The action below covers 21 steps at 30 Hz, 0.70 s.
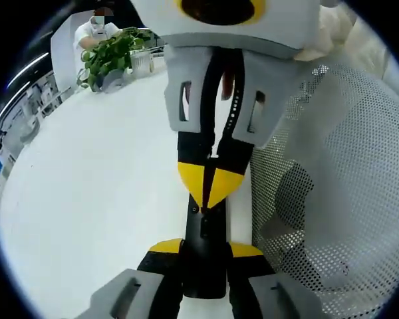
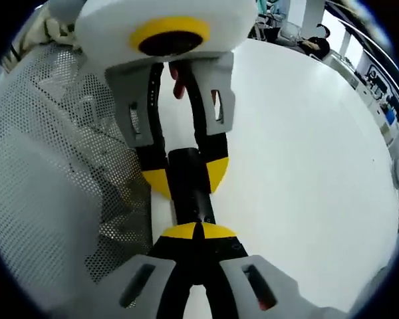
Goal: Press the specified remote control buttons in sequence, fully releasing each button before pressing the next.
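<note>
In the left gripper view, the left gripper (image 1: 205,256) rises from 6 o'clock with its yellow-tipped jaws set on either side of a black remote control (image 1: 203,249), gripping its near end against the white table (image 1: 86,199). The remote lies lengthwise, running from 6 o'clock toward the centre. From 12 o'clock the right gripper (image 1: 211,189) comes down, its jaws drawn narrow so the yellow tips meet in a point that touches the remote's top face near its far end. A white perforated mesh cover (image 1: 339,186) takes up the 3 o'clock side, just beside the remote. At 10 o'clock a leafy green plant (image 1: 110,53) sits near the table's far edge, with a person (image 1: 96,30) behind it. In the right gripper view, the right gripper (image 2: 198,230) enters from 6 o'clock, jaws narrowed tip to tip on the remote control (image 2: 189,186), while the left gripper (image 2: 185,174) reaches in from 12 o'clock, clasping the remote between its jaws. The mesh cover (image 2: 53,166) lies at 9 o'clock, the table (image 2: 306,166) at 3 o'clock.
</note>
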Available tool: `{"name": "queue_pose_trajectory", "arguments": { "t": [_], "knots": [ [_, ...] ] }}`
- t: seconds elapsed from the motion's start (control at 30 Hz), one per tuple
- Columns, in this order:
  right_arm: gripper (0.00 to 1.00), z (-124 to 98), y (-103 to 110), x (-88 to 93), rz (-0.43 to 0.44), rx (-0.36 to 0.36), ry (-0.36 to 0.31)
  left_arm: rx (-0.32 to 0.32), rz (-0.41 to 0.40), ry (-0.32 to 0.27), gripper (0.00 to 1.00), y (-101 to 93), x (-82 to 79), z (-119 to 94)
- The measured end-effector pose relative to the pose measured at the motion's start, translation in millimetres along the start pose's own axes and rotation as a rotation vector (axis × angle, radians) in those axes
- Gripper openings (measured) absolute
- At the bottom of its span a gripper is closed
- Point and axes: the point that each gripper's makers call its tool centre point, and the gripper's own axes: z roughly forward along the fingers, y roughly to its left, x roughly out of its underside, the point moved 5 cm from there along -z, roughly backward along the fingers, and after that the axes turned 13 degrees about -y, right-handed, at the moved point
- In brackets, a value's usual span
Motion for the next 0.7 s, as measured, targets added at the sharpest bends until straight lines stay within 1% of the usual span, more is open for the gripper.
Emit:
{"name": "queue_pose_trajectory", "arguments": {
  "t": [0.17,0.23,0.27,0.3,0.4,0.5,0.6,0.7],
  "knots": [
    [0.0,0.8,0.5,-0.8,-0.062,-0.01,0.005,0.0,-0.002,0.0,0.24,0.0,0.1,-0.3],
    [0.0,1.1,1.0,-2.0,-0.161,-0.033,0.006,0.0,-0.003,0.0,0.24,0.2,0.1,-0.4],
    [0.0,1.4,1.5,-2.3,-0.195,-0.041,0.007,0.0,-0.003,-0.001,0.24,0.2,0.1,-0.4],
    [0.0,1.4,2.6,-2.3,-0.221,-0.044,0.013,0.0,-0.005,-0.002,0.24,0.2,0.1,-0.5],
    [0.0,1.9,4.5,-3.3,-0.255,-0.052,0.022,0.002,-0.007,-0.003,0.24,-0.1,-0.1,-0.5],
    [0.0,2.0,2.2,-3.8,-0.25,-0.062,0.026,0.004,-0.005,-0.005,0.24,-0.3,-0.2,-0.5],
    [0.0,2.5,-0.2,-3.9,-0.185,-0.071,0.026,0.006,-0.007,-0.007,0.24,-0.2,-0.1,-0.4],
    [0.0,2.7,-1.1,-3.3,-0.114,-0.059,0.027,0.006,-0.009,-0.009,0.24,-0.4,0.1,-0.3]
  ]
}}
